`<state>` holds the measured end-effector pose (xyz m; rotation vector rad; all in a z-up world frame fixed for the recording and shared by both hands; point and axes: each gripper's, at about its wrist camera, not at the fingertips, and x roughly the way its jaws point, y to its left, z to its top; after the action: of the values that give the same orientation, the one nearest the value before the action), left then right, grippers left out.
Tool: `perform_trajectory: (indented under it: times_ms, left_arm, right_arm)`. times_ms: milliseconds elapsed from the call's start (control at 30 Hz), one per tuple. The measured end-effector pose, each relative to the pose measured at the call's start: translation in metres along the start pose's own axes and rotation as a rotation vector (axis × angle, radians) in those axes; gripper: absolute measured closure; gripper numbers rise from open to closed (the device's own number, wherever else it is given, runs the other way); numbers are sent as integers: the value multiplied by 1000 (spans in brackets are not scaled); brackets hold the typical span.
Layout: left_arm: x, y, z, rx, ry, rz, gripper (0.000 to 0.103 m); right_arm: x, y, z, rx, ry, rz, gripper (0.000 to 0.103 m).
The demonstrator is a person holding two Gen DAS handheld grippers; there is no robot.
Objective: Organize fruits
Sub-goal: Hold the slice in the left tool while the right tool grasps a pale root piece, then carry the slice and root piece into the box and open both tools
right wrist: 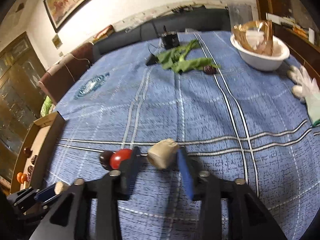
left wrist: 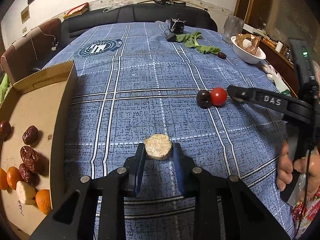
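While the left tongs (left wrist: 158, 150) clamp a round tan slice (left wrist: 158, 145) at lower centre of their view, the right tongs (right wrist: 158, 156) stand parted around a tan chunk (right wrist: 163, 153), one pad clear of it. A tomato (right wrist: 120, 158) and a dark date (right wrist: 105, 158) touch on the bench (right wrist: 200, 108). A cardboard tray (left wrist: 40, 108) at left holds fruit.
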<state>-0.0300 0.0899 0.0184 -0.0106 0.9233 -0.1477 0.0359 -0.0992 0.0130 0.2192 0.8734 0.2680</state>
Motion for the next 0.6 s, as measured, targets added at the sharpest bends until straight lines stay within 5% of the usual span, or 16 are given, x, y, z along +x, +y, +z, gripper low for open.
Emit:
perform_trajectory:
  times_ms: [167, 233, 600]
  left_arm:
    - [-1, -4, -4, 13, 2, -1, 77]
    - [-4, -4, -7, 13, -2, -4, 77]
    - [-52, 44, -12, -91, -88, 1, 76]
  right_arm:
    - [2, 1, -1, -12, 1, 16, 57]
    - [2, 7, -2, -39, 3, 5, 72]
    - [-24, 25, -9, -56, -28, 0, 72]
